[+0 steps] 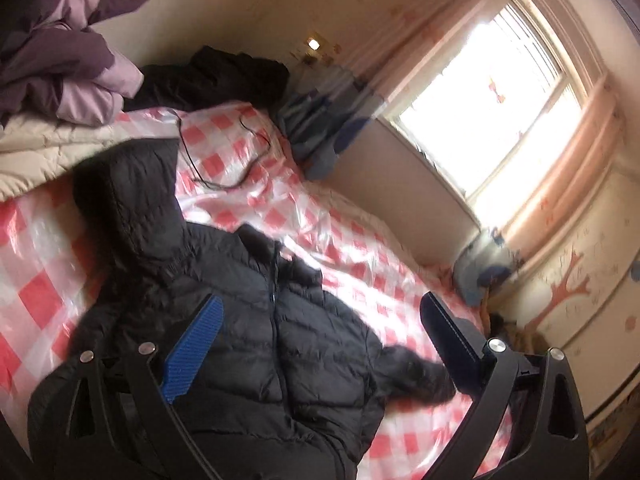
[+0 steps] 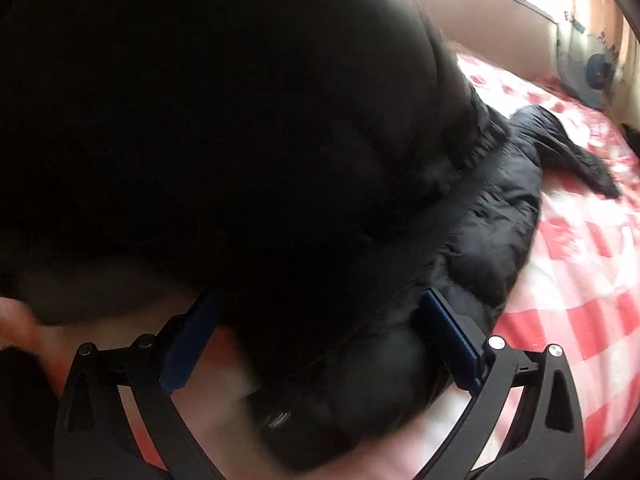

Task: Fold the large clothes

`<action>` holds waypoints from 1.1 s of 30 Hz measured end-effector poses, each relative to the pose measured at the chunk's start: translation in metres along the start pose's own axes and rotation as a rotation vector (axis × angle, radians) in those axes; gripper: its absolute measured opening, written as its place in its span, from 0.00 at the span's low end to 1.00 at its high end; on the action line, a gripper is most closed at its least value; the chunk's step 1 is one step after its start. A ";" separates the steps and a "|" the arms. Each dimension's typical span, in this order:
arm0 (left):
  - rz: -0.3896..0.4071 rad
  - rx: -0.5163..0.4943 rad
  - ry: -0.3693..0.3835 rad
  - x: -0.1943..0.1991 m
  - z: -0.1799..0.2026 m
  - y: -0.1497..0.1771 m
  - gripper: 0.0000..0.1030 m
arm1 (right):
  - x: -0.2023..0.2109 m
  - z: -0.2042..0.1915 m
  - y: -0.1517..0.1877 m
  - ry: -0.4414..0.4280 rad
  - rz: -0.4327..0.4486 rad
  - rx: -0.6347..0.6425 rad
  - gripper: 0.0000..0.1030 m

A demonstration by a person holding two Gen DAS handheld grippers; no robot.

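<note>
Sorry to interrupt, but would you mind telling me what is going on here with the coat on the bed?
A person with tongs in each hand is folding a black hooded puffer jacket spread on a bed with a pink checked cover. Both tongs stand open and hold nothing. The left tongs hover above the jacket's front. The right tongs are close over a bunched part of the jacket, which darkens much of that view. Other clothes lie heaped at the bed's far end.

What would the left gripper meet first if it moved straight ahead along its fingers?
Most likely the black puffer jacket lying on the checked bed cover. The open left gripper points down at its zipped front, though depth is unclear.
</note>
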State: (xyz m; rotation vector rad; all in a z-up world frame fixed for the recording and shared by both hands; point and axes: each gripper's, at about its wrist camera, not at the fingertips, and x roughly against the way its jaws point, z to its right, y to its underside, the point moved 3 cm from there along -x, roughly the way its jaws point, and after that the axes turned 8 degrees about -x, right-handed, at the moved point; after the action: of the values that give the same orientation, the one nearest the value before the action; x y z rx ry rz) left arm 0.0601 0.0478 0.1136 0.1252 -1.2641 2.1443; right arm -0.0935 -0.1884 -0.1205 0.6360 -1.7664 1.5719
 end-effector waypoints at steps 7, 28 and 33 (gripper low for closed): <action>0.009 0.067 0.028 0.003 -0.023 -0.024 0.92 | 0.061 0.125 0.011 0.020 0.147 -0.462 0.93; -0.063 0.080 0.101 0.014 -0.014 -0.002 0.92 | 0.181 0.163 -0.037 0.253 0.645 -0.569 0.93; -0.087 0.010 0.081 0.015 -0.010 0.019 0.92 | 0.232 0.186 -0.017 0.197 0.653 -0.540 0.93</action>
State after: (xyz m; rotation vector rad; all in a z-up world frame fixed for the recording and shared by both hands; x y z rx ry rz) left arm 0.0400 0.0564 0.0997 0.0949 -1.1805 2.0609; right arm -0.2632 -0.3559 0.0586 -0.3815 -2.2322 1.3671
